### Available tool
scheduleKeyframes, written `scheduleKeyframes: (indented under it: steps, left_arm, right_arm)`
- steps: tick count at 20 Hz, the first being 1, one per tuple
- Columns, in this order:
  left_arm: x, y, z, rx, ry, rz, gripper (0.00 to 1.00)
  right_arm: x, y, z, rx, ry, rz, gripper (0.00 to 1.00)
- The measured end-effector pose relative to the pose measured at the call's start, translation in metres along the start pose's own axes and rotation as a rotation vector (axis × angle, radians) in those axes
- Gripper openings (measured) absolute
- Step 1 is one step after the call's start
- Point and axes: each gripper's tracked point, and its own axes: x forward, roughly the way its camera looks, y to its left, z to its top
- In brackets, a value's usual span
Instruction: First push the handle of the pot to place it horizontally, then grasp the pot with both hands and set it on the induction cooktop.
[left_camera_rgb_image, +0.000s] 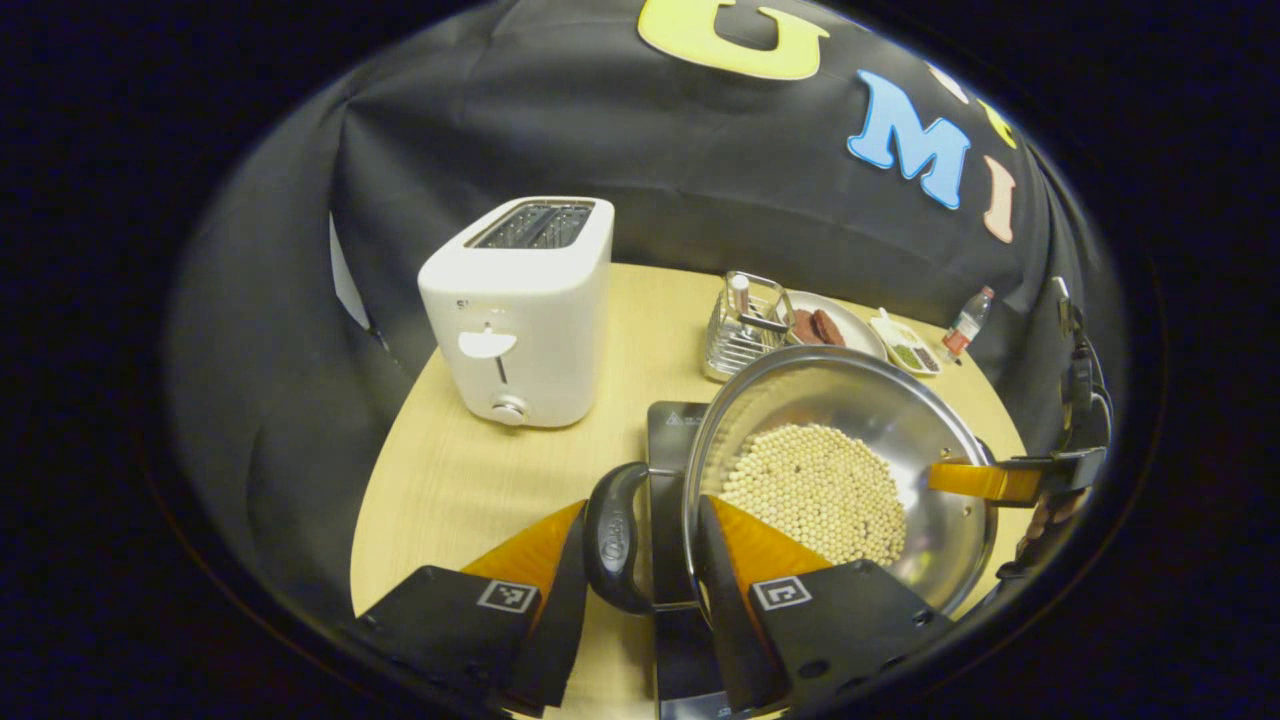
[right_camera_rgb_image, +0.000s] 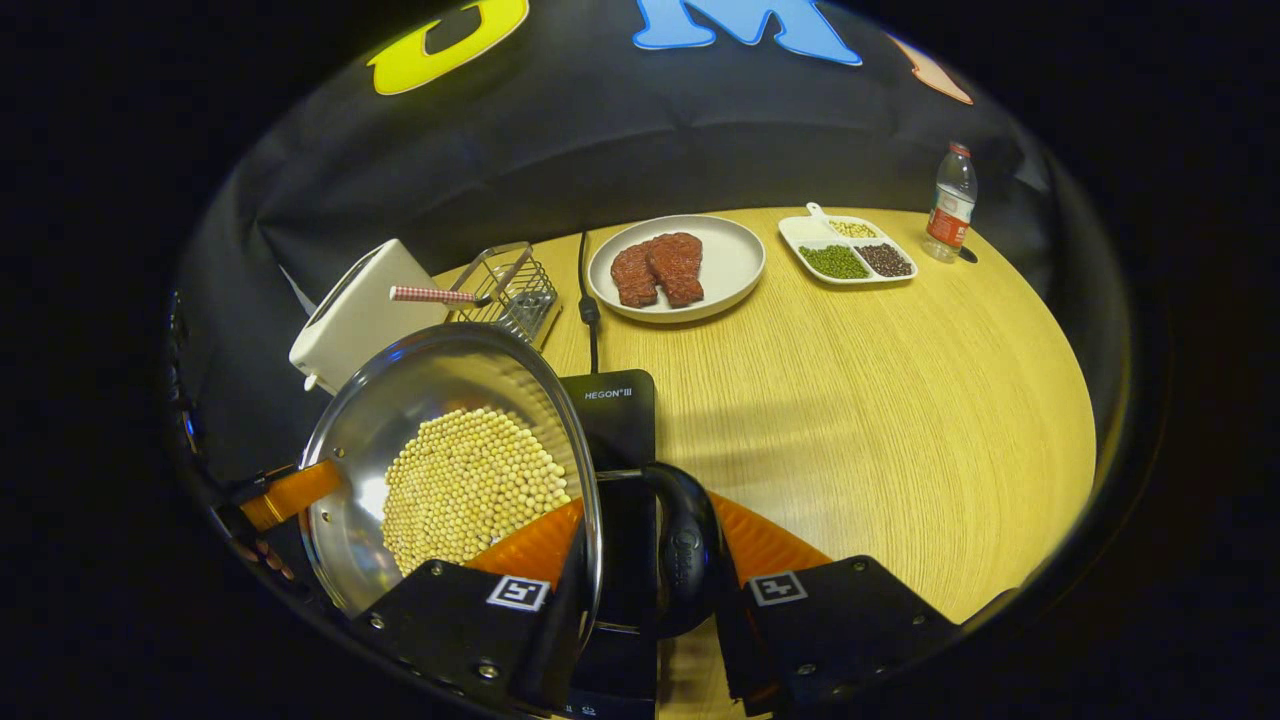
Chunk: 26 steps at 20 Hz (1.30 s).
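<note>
Stainless steel catches the light as the pot (left_camera_rgb_image: 850, 470), its bottom covered with pale round beans (left_camera_rgb_image: 820, 490), sits tilted over the black induction cooktop (right_camera_rgb_image: 620, 410); whether it rests on the glass cannot be told. The left hand-held gripper (left_camera_rgb_image: 640, 545) straddles one black loop handle (left_camera_rgb_image: 615, 540), one finger outside the loop and the other inside the rim; firm pressing cannot be confirmed. In the right gripper view, the right hand-held gripper (right_camera_rgb_image: 650, 560) likewise brackets the opposite loop handle (right_camera_rgb_image: 685, 550), one finger inside the rim and one beyond the loop, its grip equally uncertain.

Just behind the pot stand a wire basket (left_camera_rgb_image: 745, 325) and a white toaster (left_camera_rgb_image: 520, 310), both near the bench's back edge by the black cloth. A white plate of two brown meat pieces (right_camera_rgb_image: 675, 265) lies beyond the cooktop, its cord (right_camera_rgb_image: 588, 300) running back alongside. A divided dish (right_camera_rgb_image: 850, 255) and a small bottle (right_camera_rgb_image: 950, 205) sit near the far edge. The wooden bench (right_camera_rgb_image: 900, 400) spreads bare to the right gripper's right.
</note>
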Motion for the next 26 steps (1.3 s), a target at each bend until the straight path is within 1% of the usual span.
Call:
scheduleKeyframes:
  steps: [1,2,3,4,5,7,9,11,14,17,20,21,22,23,24,26]
  left_arm:
    - [-0.004,0.001,0.007,-0.004,-0.032,0.005,0.68]
    - [-0.012,0.001,0.015,-0.017,-0.065,0.012,0.73]
    - [-0.018,0.003,0.021,-0.027,-0.087,0.029,0.78]
    - [-0.03,0.003,0.029,-0.035,-0.116,0.044,0.89]
    - [-0.043,0.0,0.041,-0.037,-0.157,0.056,0.88]
    - [-0.074,-0.014,0.068,-0.034,-0.251,0.076,0.89]
    - [-0.107,-0.05,0.094,-0.033,-0.351,0.067,0.89]
    - [-0.133,-0.093,0.12,-0.028,-0.437,0.052,0.89]
    - [-0.181,-0.168,0.154,-0.038,-0.553,0.013,0.89]
    - [-0.229,-0.24,0.185,-0.02,-0.675,-0.006,0.9]
    - [-0.271,-0.303,0.202,0.006,-0.755,-0.009,0.89]
    - [-0.282,-0.323,0.206,0.023,-0.777,-0.011,0.91]
    - [-0.292,-0.341,0.209,0.036,-0.801,-0.014,0.89]
    - [-0.303,-0.358,0.212,0.048,-0.82,-0.018,0.89]
    - [-0.312,-0.375,0.213,0.058,-0.835,-0.027,0.92]
    - [-0.319,-0.399,0.214,0.07,-0.848,-0.029,0.92]
  right_arm:
    - [-0.001,-0.002,0.003,-0.014,-0.016,-0.002,0.54]
    - [-0.005,-0.002,0.01,-0.026,-0.042,0.002,0.7]
    - [-0.011,-0.002,0.017,-0.037,-0.071,0.007,0.78]
    - [-0.021,-0.002,0.027,-0.045,-0.107,0.018,0.94]
    - [-0.033,-0.005,0.038,-0.053,-0.152,0.024,0.96]
    - [-0.064,-0.012,0.065,-0.064,-0.258,0.032,0.97]
    - [-0.103,-0.02,0.092,-0.07,-0.372,0.046,0.96]
    - [-0.144,-0.037,0.119,-0.084,-0.474,0.04,0.97]
    - [-0.205,-0.065,0.142,-0.084,-0.572,0.027,0.96]
    - [-0.269,-0.105,0.167,-0.061,-0.687,-0.006,0.97]
    - [-0.333,-0.143,0.186,-0.034,-0.786,-0.027,0.96]
    - [-0.351,-0.155,0.191,-0.026,-0.816,-0.027,0.96]
    - [-0.366,-0.161,0.195,-0.025,-0.848,-0.032,0.96]
    - [-0.379,-0.175,0.195,-0.035,-0.861,-0.047,0.96]
    - [-0.391,-0.184,0.196,-0.045,-0.875,-0.049,0.96]
    - [-0.409,-0.2,0.2,-0.05,-0.91,-0.054,0.96]
